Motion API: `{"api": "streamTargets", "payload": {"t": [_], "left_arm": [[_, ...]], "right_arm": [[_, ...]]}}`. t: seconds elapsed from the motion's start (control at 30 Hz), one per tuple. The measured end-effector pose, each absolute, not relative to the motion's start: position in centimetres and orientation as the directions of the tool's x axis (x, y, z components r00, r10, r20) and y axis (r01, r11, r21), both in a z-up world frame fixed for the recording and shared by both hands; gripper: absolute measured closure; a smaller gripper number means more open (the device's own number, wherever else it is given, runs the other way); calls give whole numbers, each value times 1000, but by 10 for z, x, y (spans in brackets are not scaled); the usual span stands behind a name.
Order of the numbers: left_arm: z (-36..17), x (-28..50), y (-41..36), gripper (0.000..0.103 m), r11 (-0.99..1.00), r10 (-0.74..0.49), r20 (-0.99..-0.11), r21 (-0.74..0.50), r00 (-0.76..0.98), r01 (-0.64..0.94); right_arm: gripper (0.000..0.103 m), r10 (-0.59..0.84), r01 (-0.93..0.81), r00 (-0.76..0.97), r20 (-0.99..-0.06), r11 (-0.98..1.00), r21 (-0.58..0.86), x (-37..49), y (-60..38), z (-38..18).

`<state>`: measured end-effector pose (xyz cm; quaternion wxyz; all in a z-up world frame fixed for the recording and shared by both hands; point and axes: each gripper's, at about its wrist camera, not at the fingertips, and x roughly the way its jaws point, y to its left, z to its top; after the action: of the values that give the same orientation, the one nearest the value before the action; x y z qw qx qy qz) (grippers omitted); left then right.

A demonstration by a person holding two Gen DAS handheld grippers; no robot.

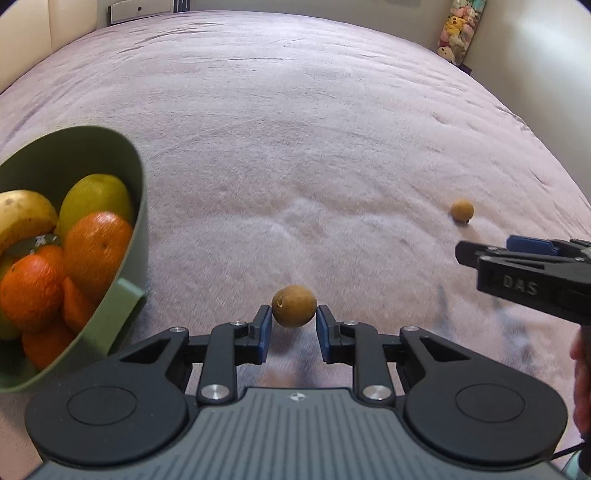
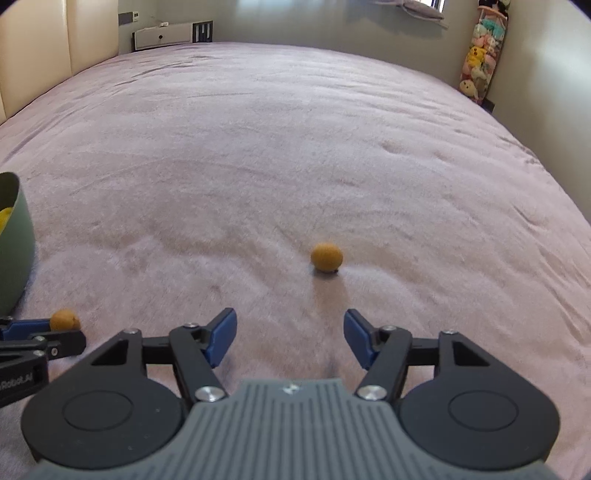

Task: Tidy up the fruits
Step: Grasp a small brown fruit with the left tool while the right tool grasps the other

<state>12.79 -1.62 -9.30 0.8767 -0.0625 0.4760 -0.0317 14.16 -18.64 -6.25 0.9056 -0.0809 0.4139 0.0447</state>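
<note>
A small brown round fruit (image 1: 294,305) lies on the pink bedspread between the tips of my left gripper (image 1: 294,325), whose jaws stand open around it, with a small gap on the right side. It also shows in the right wrist view (image 2: 64,319). A second brown fruit (image 1: 461,210) lies further right; in the right wrist view it (image 2: 326,257) sits ahead of my right gripper (image 2: 290,334), which is open and empty. A green bowl (image 1: 125,258) at the left holds oranges (image 1: 98,243), a banana (image 1: 22,218) and a yellow-green fruit (image 1: 96,195).
The pink bedspread (image 1: 295,129) stretches wide ahead. A padded headboard (image 2: 55,44) is at the far left. A rack of plush toys (image 2: 480,55) stands at the far right wall. A white unit (image 2: 162,35) stands against the back wall.
</note>
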Motion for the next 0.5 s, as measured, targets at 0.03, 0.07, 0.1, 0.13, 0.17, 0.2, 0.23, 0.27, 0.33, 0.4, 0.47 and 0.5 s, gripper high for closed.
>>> {"api": "streamTargets", "payload": {"t": [0.03, 0.07, 0.1, 0.13, 0.17, 0.2, 0.23, 0.27, 0.33, 0.4, 0.47, 0.5], "left_arm": [[-92, 131, -17, 75, 990, -117, -828, -141, 548, -2], [-92, 132, -18, 75, 990, -119, -826, -143, 551, 0], [-92, 135, -19, 75, 989, -121, -824, -145, 553, 1], [-92, 137, -19, 75, 989, -123, -823, -146, 554, 2], [-92, 138, -20, 75, 989, -123, -824, -147, 554, 2], [-92, 139, -19, 75, 989, -124, -824, -148, 553, 1], [-92, 140, -18, 75, 989, -126, -823, -151, 553, 0], [-93, 141, -18, 75, 988, -128, -824, -154, 552, -2], [-92, 142, -16, 75, 987, -131, -825, -160, 550, -6], [-92, 143, -14, 75, 986, -134, -826, -167, 548, -10], [-92, 143, -13, 75, 985, -135, -827, -171, 546, -16], [-92, 144, -12, 75, 985, -137, -827, -174, 546, -17]], "right_arm": [[46, 2, -142, 661, -751, 982, -122, 146, -186, -64], [48, -11, -136, 667, -745, 981, -136, 151, -186, -67], [49, -23, -131, 670, -742, 980, -148, 155, -186, -69], [51, -34, -126, 671, -741, 979, -159, 159, -187, -72], [53, -41, -122, 672, -740, 979, -165, 163, -187, -74], [54, -45, -118, 673, -738, 979, -168, 167, -188, -76], [56, -56, -112, 677, -734, 978, -177, 171, -188, -78], [56, -64, -109, 681, -730, 976, -188, 175, -189, -80], [56, -73, -112, 689, -721, 972, -205, 182, -189, -83], [56, -80, -117, 693, -716, 968, -222, 189, -188, -86], [59, -86, -122, 697, -712, 964, -235, 194, -187, -89], [61, -88, -127, 697, -712, 962, -243, 196, -187, -91]]}}
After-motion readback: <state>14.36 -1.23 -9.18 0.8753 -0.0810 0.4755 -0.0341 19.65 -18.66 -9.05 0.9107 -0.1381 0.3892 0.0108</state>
